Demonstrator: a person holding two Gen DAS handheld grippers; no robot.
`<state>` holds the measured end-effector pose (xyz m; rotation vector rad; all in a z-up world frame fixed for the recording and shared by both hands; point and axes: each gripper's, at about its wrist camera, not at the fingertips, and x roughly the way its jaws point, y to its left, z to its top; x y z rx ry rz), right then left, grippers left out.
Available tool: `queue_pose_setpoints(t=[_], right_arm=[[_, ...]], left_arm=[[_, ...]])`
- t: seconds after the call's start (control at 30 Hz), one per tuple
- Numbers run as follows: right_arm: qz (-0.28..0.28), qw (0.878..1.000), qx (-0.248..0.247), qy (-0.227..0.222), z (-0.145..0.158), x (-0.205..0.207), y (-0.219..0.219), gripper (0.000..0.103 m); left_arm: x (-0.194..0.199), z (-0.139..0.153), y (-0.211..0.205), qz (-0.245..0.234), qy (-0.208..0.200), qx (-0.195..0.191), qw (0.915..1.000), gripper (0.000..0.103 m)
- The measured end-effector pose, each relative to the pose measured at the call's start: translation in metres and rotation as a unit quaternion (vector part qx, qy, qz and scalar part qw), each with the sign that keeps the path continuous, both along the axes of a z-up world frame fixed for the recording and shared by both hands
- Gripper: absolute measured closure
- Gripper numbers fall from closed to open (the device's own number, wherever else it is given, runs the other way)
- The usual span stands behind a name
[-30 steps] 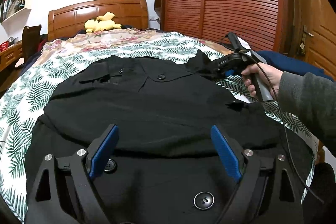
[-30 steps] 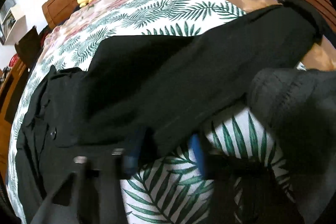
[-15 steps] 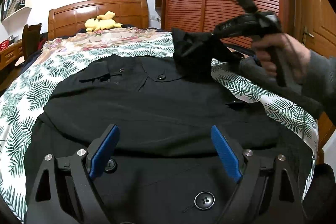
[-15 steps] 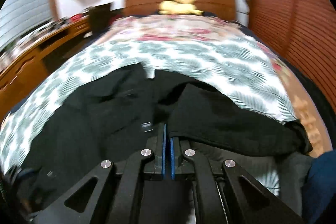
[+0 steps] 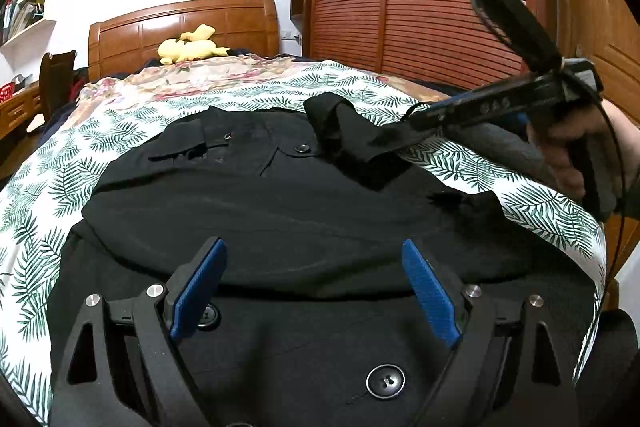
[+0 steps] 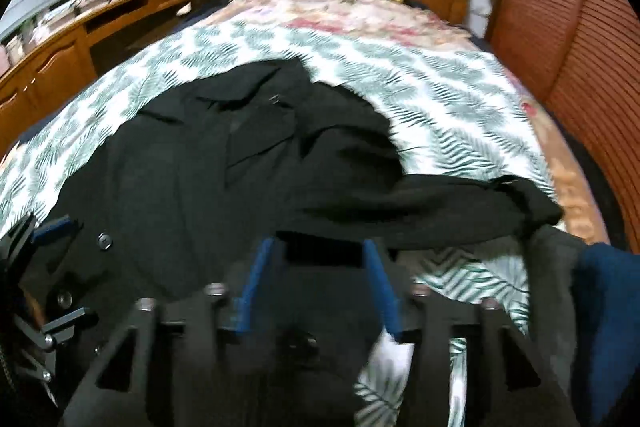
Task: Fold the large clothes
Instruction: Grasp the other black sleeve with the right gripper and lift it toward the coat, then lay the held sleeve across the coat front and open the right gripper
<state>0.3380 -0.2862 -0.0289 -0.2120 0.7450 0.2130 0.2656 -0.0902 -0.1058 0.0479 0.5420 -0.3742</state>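
Left wrist view is showing the black coat lying face-up on the bed, buttons toward the camera, its right sleeve now draping across the chest near the collar. Half a second ago that sleeve was hanging high in the air from the right gripper; now it is resting low on the coat body, bunched rather than flat. Right wrist view, blurred, is showing its blue fingers standing partly apart where they were pressed tight shut before; dark fabric is sitting between them, but whether any is being pinched I cannot tell; probably the sleeve is being released. Left gripper is hovering over the lower front of the coat, fingers spread wide, holding nothing, unchanged over the last second. Judgement: the right-sleeve fold-in is nearly done, pending smoothing; the left sleeve and the lengthwise fold seem to remain. A yellow plush toy is sitting by the headboard, well apart from the work.
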Motion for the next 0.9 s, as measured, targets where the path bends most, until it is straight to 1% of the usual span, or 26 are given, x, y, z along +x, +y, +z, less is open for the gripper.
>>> queue_pose_setpoints(t=[0.1, 0.17, 0.2, 0.33, 0.43, 0.5, 0.57, 0.7, 0.8, 0.9], right_arm=[[-0.030, 1.000, -0.003, -0.005, 0.001, 0.010, -0.016, 0.048], [-0.051, 0.999, -0.007, -0.009, -0.007, 0.016, -0.015, 0.048], [-0.063, 0.998, -0.005, -0.007, -0.010, 0.025, -0.022, 0.048], [-0.115, 0.993, 0.009, 0.012, -0.027, 0.063, -0.043, 0.045], [-0.144, 0.989, 0.010, 0.024, -0.041, 0.088, -0.057, 0.044], [-0.161, 0.986, 0.021, 0.038, -0.048, 0.104, -0.065, 0.040], [-0.174, 0.982, 0.041, 0.054, -0.059, 0.116, -0.072, 0.039], [-0.197, 0.975, 0.071, 0.072, -0.070, 0.125, -0.080, 0.037], [-0.220, 0.967, 0.094, 0.092, -0.081, 0.133, -0.085, 0.036], [-0.233, 0.962, 0.106, 0.097, -0.085, 0.130, -0.093, 0.035]], left_arm=[[0.000, 0.000, -0.001, 0.000, 0.000, 0.000, 1.0000, 0.014], [0.000, 0.000, 0.000, 0.000, 0.001, 0.000, 1.0000, 0.014], [-0.001, 0.000, -0.001, 0.000, 0.001, 0.000, 1.0000, 0.014], [-0.001, 0.000, -0.001, -0.001, 0.002, 0.000, 1.0000, 0.014], [-0.001, 0.000, -0.002, -0.003, 0.002, 0.000, 1.0000, 0.014], [-0.001, -0.001, -0.003, -0.005, 0.002, 0.001, 1.0000, 0.014], [-0.001, 0.000, -0.003, -0.006, 0.002, 0.001, 1.0000, 0.014], [-0.001, -0.001, -0.002, -0.009, 0.004, -0.001, 1.0000, 0.014], [-0.002, -0.001, -0.002, -0.010, 0.005, -0.002, 0.9999, 0.014], [-0.001, -0.001, -0.001, -0.012, 0.006, -0.001, 0.9999, 0.014]])
